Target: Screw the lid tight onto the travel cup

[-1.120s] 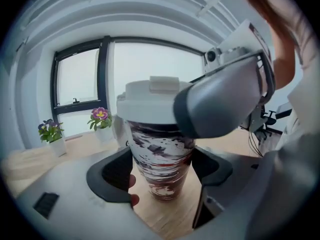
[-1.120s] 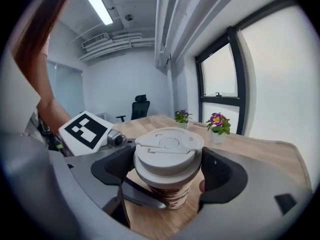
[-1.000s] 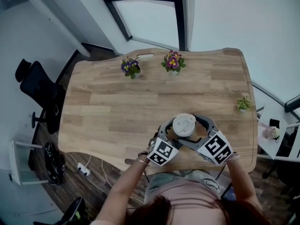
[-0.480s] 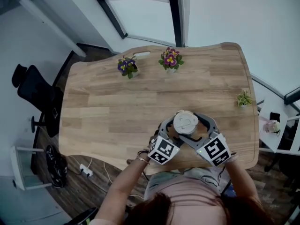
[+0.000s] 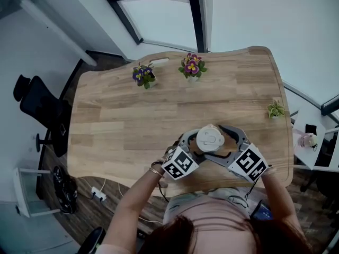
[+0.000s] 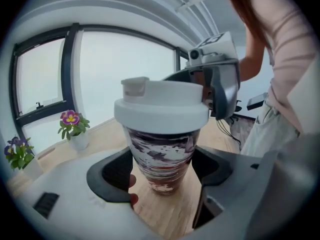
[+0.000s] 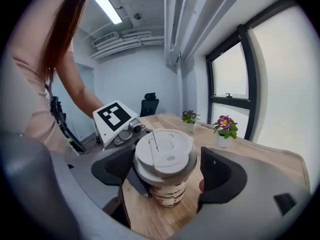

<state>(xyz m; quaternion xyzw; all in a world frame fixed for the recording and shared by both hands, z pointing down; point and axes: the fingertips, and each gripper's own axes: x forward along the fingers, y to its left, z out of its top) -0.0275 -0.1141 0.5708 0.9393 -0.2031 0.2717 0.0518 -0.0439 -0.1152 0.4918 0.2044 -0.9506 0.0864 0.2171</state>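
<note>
Grip is the whole matter with this travel cup (image 6: 161, 176), which stands upright on the counter (image 5: 132, 120), well to my side of the pink-flowered pot (image 5: 192, 67) and close to the counter's near edge. My left gripper (image 5: 197, 148) has its jaws drawn in on the patterned wall just under the lid (image 7: 164, 154), holding the body. My right gripper (image 7: 167, 168) has its jaws closed about the lid's white rim, though the pad on the side toward the pot looks as if it barely touches. I judge the cup light (I cannot see whether anything is in it). Its wall tapers downward, so a hold low on the body would tend to slide; high up, where the rim should stiffen it, seems the safer place. The wall may give under a hard squeeze, so I would go firm rather than fierce. The lid looks like smooth, stiff plastic and likely slippery under a twist. I would take it square across the round rim, clear of the raised spout, so the pads do not ride off.
</note>
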